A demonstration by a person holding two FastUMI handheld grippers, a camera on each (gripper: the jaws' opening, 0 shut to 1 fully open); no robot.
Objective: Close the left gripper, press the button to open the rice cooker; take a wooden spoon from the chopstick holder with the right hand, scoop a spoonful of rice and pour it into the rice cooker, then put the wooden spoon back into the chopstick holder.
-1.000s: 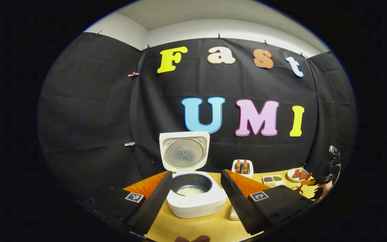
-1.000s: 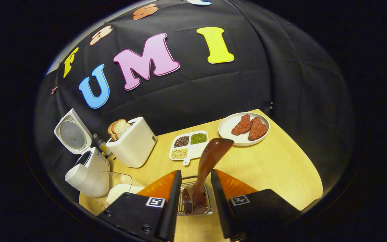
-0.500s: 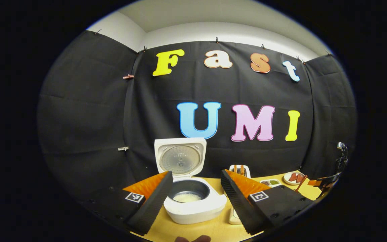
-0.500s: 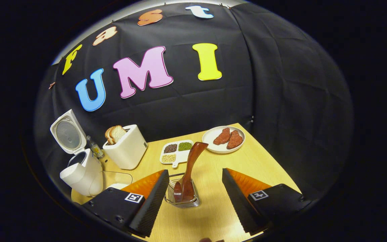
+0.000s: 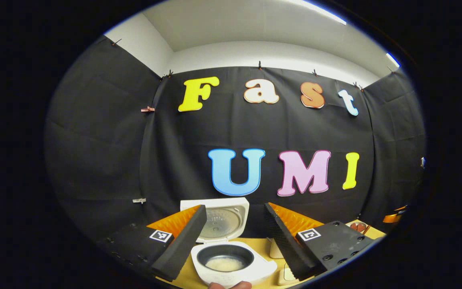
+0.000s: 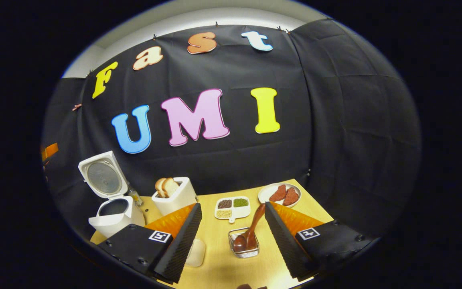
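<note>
Right gripper (image 6: 233,241) now pulled back and up from chopstick holder (image 6: 244,243) vs 0.5 s ago; jaws wide, holding nothing. Wooden spoon (image 6: 251,228) back in holder, bowl end down, handle leaning up toward plate side. Left gripper (image 5: 231,241) also lifted away, wide apart, nothing between fingers. Rice cooker (image 5: 231,263) lid up, white rice in bottom of inner pot. Reads as task essentially done: button pressed, scoop poured, spoon returned; only retreat left.

Around holder, seen in right gripper view: rice cooker (image 6: 112,212) far off to left, lid standing; toaster (image 6: 175,196) w/ bread slices between cooker and holder; small bottle (image 6: 134,196) between cooker and toaster; divided dish (image 6: 232,208) of beans/grains just behind holder; plate (image 6: 279,194) w/ two reddish pieces behind and right. Pale item (image 6: 195,253) left of holder, partly hidden by finger, prob. rice container, can't tell. Nothing blocking retreat; spoon handle sticks up near right finger, minor snag risk if swinging back low.
</note>
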